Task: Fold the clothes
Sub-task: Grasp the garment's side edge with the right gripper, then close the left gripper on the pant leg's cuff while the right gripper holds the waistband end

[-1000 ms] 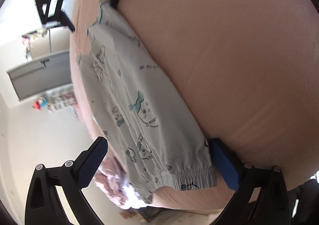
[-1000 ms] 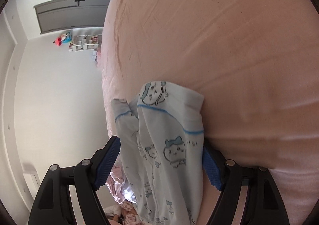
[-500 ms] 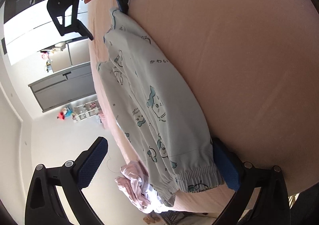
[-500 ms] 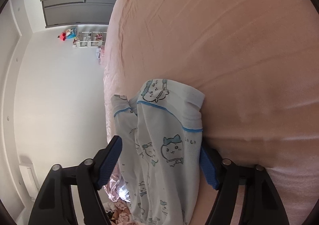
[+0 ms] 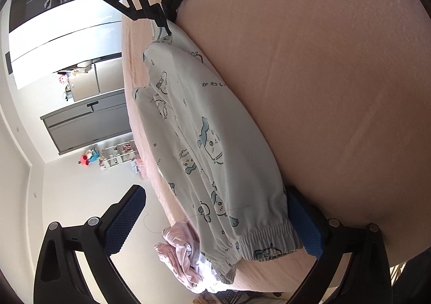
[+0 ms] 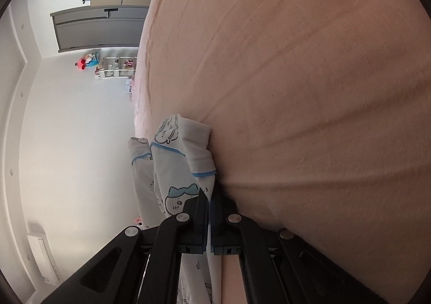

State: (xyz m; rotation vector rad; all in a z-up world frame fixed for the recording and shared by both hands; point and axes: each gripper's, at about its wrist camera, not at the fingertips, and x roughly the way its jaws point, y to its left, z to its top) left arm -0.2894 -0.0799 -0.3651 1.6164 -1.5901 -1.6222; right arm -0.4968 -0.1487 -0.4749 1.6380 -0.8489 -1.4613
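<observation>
Fingers of my left gripper stand wide apart, one on each side of the elastic cuff of the pale printed pyjama trousers, which lie stretched along the edge of the pink bed. A crumpled pink garment lies beside the cuff. Further right, at the trousers' waistband end, I see my right gripper pinched tight on the blue-trimmed fabric.

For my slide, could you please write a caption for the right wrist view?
Right claw shut on the printed pajama pants lying on the pink bed.
</observation>
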